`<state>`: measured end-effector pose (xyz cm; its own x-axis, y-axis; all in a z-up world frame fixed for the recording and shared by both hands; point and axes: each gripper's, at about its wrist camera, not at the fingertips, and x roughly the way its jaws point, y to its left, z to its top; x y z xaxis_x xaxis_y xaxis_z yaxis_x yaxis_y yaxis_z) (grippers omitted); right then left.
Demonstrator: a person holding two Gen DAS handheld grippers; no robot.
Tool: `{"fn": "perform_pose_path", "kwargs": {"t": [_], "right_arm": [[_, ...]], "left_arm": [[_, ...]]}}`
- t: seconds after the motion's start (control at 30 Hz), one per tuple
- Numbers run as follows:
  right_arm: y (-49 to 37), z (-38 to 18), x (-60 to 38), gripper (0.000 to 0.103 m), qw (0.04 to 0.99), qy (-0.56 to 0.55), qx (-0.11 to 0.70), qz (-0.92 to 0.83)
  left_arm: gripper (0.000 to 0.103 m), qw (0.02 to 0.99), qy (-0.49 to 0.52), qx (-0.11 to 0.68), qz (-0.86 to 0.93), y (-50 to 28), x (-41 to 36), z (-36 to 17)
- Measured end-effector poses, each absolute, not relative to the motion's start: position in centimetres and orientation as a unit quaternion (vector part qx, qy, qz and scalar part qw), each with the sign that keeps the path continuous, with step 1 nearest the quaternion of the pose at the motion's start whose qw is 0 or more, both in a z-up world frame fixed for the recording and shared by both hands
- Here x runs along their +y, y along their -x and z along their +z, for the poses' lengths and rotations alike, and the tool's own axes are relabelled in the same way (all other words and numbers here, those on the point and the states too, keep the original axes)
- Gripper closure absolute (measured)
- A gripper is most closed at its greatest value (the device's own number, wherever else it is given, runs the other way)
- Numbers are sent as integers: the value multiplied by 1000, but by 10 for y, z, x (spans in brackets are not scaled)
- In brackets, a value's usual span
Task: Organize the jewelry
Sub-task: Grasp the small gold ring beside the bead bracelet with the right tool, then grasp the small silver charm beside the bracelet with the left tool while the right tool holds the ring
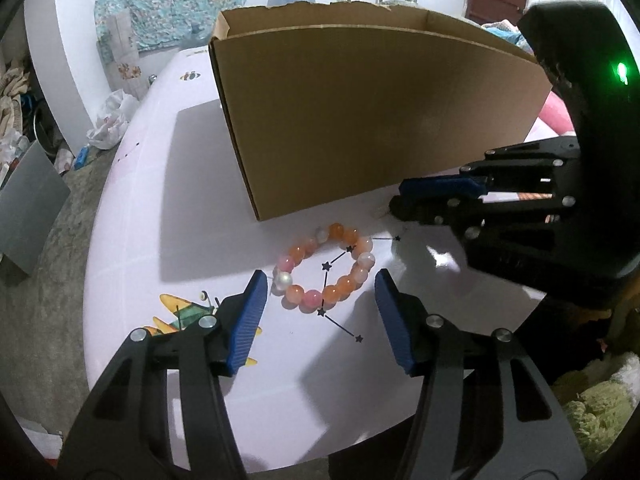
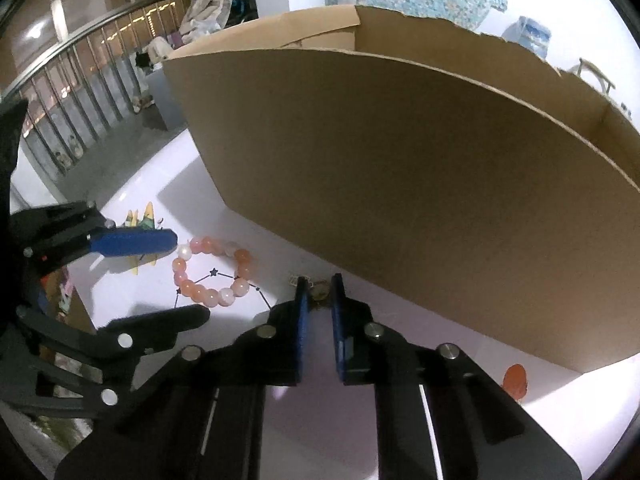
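Note:
A bracelet (image 1: 324, 268) of orange, pink and white beads lies flat on the white table (image 1: 168, 208), just in front of an open cardboard box (image 1: 360, 120). My left gripper (image 1: 321, 276) is open and straddles the bracelet, with one blue pad on each side and neither touching the beads. The right wrist view shows the bracelet (image 2: 212, 276) with the left gripper (image 2: 192, 276) around it. To its right, my right gripper (image 2: 319, 286) is shut on a small gold trinket (image 2: 320, 293) on the table by the box wall (image 2: 400, 160). The right gripper (image 1: 400, 196) appears nearly closed.
The tall box front blocks the way straight ahead. Star-line and aeroplane prints (image 1: 180, 312) mark the tabletop. The table edge falls off to the left above a grey floor with bags (image 1: 112, 120) and a grey board (image 1: 28, 208). A railing (image 2: 80, 80) stands behind.

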<state>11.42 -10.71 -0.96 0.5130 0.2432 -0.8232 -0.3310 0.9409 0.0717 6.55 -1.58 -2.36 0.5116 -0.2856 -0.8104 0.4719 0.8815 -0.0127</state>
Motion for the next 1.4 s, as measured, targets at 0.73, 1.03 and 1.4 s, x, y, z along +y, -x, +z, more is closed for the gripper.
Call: {"fn": "perform_pose_path", "kwargs": {"t": [0.73, 1.03, 1.4], "right_arm": [[-103, -4, -150, 100, 873, -24, 468, 138], [-103, -13, -123, 89, 870, 68, 461, 163], [-116, -11, -123, 87, 841, 118, 475, 230]], "left_arm": [[50, 863, -108, 446, -211, -66, -20, -29], [50, 864, -110, 446, -206, -65, -21, -28], [50, 863, -112, 446, -209, -64, -21, -28]]}}
